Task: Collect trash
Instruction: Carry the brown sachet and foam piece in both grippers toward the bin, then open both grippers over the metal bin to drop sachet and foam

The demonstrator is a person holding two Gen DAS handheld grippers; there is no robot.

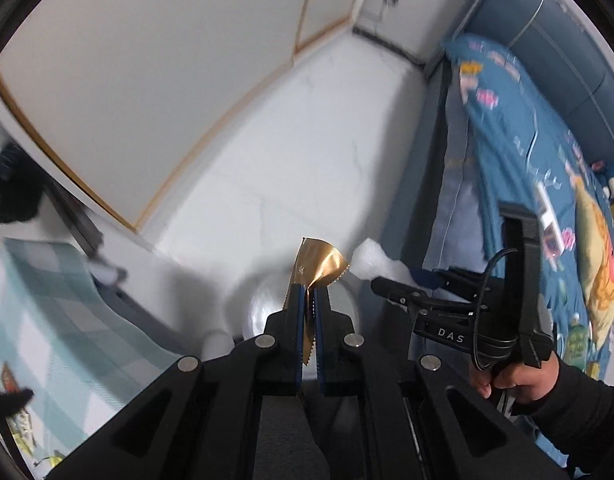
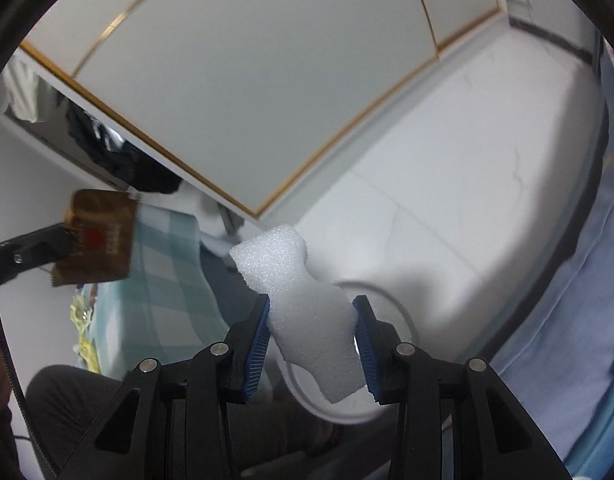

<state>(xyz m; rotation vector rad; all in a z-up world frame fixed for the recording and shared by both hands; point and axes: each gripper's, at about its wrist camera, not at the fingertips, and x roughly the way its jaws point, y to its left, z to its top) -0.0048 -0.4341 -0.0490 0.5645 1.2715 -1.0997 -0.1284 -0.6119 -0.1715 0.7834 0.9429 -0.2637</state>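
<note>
My left gripper is shut on a gold foil wrapper with a serrated edge, which sticks up past the blue pads. The same gold wrapper shows at the left of the right wrist view, pinched by the left gripper. My right gripper is shut on a white foam piece that reaches beyond both pads. In the left wrist view the foam piece sticks out of the right gripper, held by a hand. A round white bin rim lies on the floor below both grippers.
A white tiled floor runs beside a bed with a blue cartoon cover on the right. White wardrobe doors with gold trim stand behind. A green checked cloth lies at the left.
</note>
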